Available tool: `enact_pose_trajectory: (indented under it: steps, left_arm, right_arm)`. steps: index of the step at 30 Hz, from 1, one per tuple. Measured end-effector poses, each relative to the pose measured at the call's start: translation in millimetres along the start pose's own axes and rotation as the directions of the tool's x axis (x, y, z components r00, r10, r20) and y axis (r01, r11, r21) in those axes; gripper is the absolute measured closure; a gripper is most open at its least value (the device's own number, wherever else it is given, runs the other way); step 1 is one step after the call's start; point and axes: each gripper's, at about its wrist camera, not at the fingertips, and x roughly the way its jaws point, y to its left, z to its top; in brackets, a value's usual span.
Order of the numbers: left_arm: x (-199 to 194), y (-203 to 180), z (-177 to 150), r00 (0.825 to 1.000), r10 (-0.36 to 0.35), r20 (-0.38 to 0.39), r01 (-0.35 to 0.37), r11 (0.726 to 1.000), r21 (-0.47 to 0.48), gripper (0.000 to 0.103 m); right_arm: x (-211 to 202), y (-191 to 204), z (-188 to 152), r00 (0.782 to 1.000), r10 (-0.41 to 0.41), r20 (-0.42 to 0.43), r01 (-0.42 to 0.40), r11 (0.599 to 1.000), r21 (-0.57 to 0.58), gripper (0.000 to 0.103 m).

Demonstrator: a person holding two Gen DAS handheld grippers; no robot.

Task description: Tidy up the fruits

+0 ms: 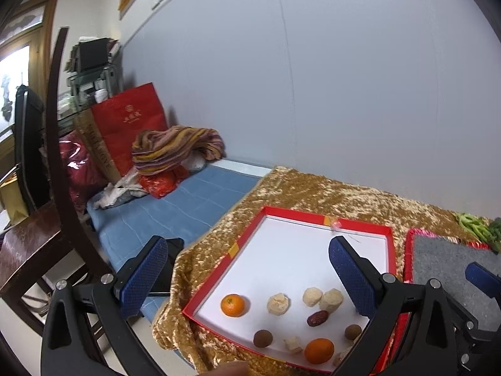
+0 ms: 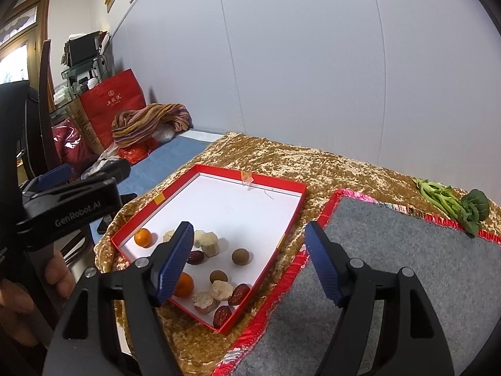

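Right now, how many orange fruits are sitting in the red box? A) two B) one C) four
A: two orange fruits lie on the white floor of the red box, one orange by the left wall and another orange nearer the front edge, among brown and pale pieces.

Red bag point(image 1: 128, 122) behind striped blanket point(image 1: 175, 147) on blue mat point(image 1: 175, 206)

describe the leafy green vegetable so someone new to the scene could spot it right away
Start at the gold crushed-velvet cloth covering the table, then move to the grey felt mat with red trim on its right side. At that mat's far right corner lies the leafy green vegetable, the only green thing here and outside the red box.
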Motion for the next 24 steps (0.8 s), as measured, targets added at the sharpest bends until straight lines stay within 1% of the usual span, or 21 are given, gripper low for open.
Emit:
enact_pose_trajectory:
  steps: [3, 9, 13, 16, 24]
  left_arm:
    - [2.9, 1.8, 0.4, 1.000, -0.001, -0.014, 0.001, 1.000, -0.014, 0.000]
    - [3.1, 2.4, 0.5, 1.000, -0.011, -0.019, 0.011, 1.000, -0.009, 0.000]
    - [5.1, 2.5, -0.5, 0.999, -0.028, -0.039, 0.027, 1.000, -0.007, 0.000]
    - [6.6, 1.2, -0.9, 0.998, -0.028, -0.051, 0.028, 1.000, 0.006, 0.000]
    - [9.5, 3.5, -1.6, 0.997, -0.025, -0.073, 0.025, 1.000, -0.003, 0.000]
  right_arm:
    - [-0.6, -0.3, 0.1, 1.000, 0.001, 0.001, -0.001, 1.000, 0.004, 0.029]
    - [-2.0, 0.1, -0.1, 1.000, 0.001, -0.001, -0.001, 1.000, 0.002, 0.029]
    - [-2.8, 0.9, 0.1, 1.000, 0.001, -0.005, -0.001, 1.000, -0.003, 0.028]
    - [-2.4, 1.6, 0.2, 1.000, 0.000, -0.008, 0.000, 1.000, -0.005, 0.028]
    - [0.7, 4.0, -0.5, 1.000, 0.001, -0.017, -0.001, 1.000, -0.016, 0.027]
